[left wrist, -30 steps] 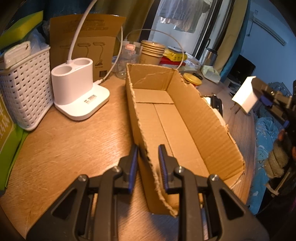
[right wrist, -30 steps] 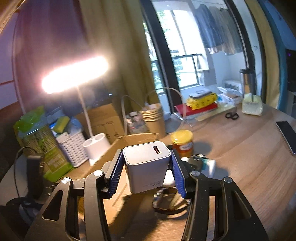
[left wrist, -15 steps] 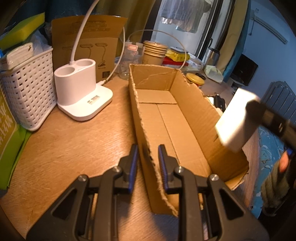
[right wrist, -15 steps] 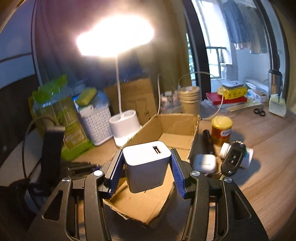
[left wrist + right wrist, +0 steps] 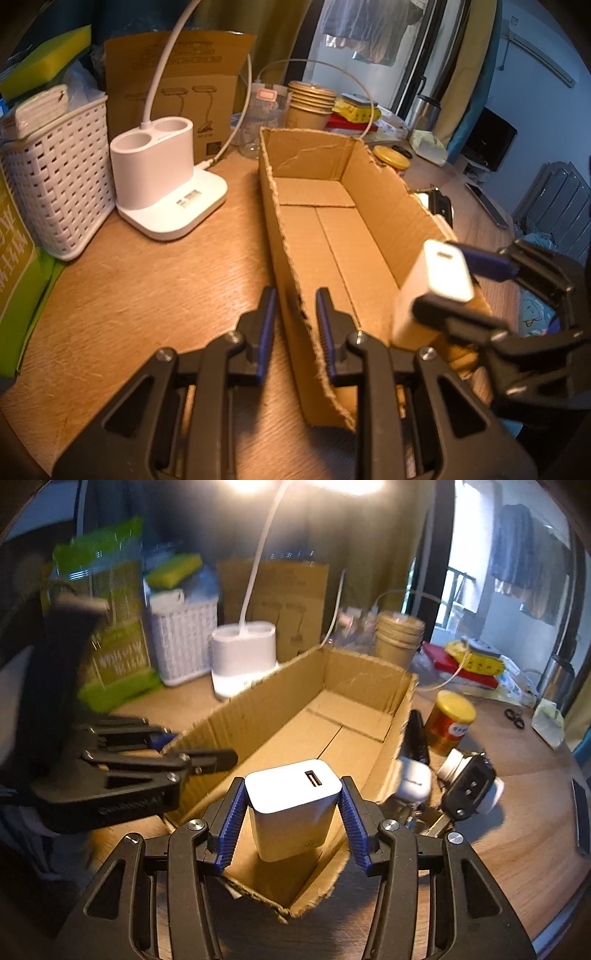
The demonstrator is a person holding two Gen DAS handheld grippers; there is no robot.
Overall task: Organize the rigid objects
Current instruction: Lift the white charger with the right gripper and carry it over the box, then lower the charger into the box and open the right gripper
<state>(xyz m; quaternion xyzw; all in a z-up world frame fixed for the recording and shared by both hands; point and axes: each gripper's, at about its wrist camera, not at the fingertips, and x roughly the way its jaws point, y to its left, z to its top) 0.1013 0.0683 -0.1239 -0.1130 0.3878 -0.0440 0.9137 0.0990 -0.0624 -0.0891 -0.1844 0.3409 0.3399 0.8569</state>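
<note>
Right tongs (image 5: 293,812) clamped on white USB charger (image 5: 295,805), blue pads tight on both sides, port face up. Charger hangs over the near end of the open cardboard box (image 5: 343,698), not touching the floor of it afaict. Left tongs (image 5: 293,325) clenched on the box's near-left wall, one pad inside, one outside (wall edge is torn and ragged there). Box sits on the wooden surface (image 5: 147,288), nothing else in it. Just beside the box's right wall: white earbud case (image 5: 412,782), car key (image 5: 467,790), yellow-lid jar (image 5: 448,722). Left of box: white lamp base (image 5: 166,192) w/ lamp on, white basket (image 5: 59,184) further left.
</note>
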